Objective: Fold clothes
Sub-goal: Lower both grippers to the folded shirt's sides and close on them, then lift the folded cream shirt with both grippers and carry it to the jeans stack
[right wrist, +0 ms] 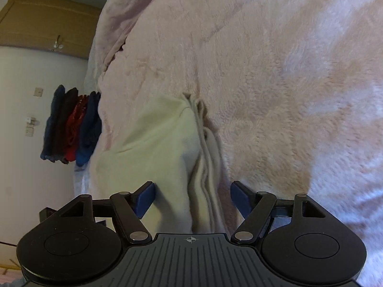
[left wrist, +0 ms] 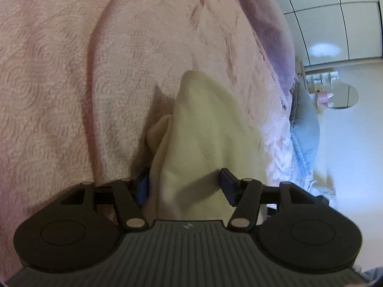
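A cream garment [left wrist: 203,124] lies bunched on a pink fleece blanket [left wrist: 71,71]. It runs from a blunt tip down between the fingers of my left gripper [left wrist: 185,185], which is open with its blue pads wide apart on either side of the cloth. In the right wrist view the same cream garment [right wrist: 155,138] shows a stack of folded edges [right wrist: 205,167] along its right side. My right gripper [right wrist: 194,198] is open too, and the cloth passes between its fingers. The pink blanket [right wrist: 287,71] fills the rest of that view.
A purple cover [left wrist: 270,31] and a grey-blue cloth [left wrist: 308,124] lie at the bed's right edge, with pale floor and a round mirror [left wrist: 344,95] beyond. Dark, red and blue clothes [right wrist: 71,126] hang by a white wall beside brown wooden panelling [right wrist: 47,24].
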Motion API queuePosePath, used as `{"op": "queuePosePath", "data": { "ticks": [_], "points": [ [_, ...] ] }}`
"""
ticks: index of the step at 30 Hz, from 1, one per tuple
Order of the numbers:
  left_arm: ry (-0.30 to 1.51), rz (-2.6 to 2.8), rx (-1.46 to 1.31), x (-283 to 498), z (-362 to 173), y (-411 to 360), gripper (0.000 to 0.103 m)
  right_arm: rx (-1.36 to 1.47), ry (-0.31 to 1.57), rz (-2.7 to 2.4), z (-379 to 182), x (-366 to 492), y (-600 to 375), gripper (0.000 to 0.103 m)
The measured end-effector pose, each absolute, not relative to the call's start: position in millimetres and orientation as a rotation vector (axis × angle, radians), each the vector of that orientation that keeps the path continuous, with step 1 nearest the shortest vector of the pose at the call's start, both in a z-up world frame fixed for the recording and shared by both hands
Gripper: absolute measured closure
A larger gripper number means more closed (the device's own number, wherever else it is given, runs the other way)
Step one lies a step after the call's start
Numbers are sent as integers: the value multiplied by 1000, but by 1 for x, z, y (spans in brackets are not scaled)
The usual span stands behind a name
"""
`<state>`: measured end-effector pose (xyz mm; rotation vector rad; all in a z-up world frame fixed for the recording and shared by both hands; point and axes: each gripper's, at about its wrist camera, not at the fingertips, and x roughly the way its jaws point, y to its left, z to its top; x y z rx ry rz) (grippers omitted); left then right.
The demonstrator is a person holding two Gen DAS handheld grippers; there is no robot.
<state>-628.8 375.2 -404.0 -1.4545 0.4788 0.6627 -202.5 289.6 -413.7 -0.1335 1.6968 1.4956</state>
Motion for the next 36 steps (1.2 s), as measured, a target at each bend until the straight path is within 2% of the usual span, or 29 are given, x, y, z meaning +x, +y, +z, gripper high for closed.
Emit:
{"op": "queuePosePath", "data": {
  "ticks": [1,3,4,6,9,20,30,36],
  "points": [
    [475,656,-1461,-628,-406,376,56,-126,1705,1505,-417,-203,293,30],
    [459,635,-1477,-629,-406,376,72,-121,1733,1534,-422,-209,300,31],
    [464,634,-1470,-628,-404,377,77,-136,1742,1549,-424,-214,304,34],
    [474,632,-1455,-625,-399,378,84,-169,1744,1554,-424,-220,308,60],
    [484,627,-1436,-623,-390,381,90,-128,1759,1536,-418,-219,307,72],
    [392,596,-1356,-677,-292,404,91,-9,1678,1520,-311,-271,304,74],
    [335,604,-1202,-825,-175,500,91,153,1602,1587,-220,-435,379,74],
    [315,628,-1116,-919,-120,595,91,285,1609,1589,-183,-551,463,74]
  ]
}}
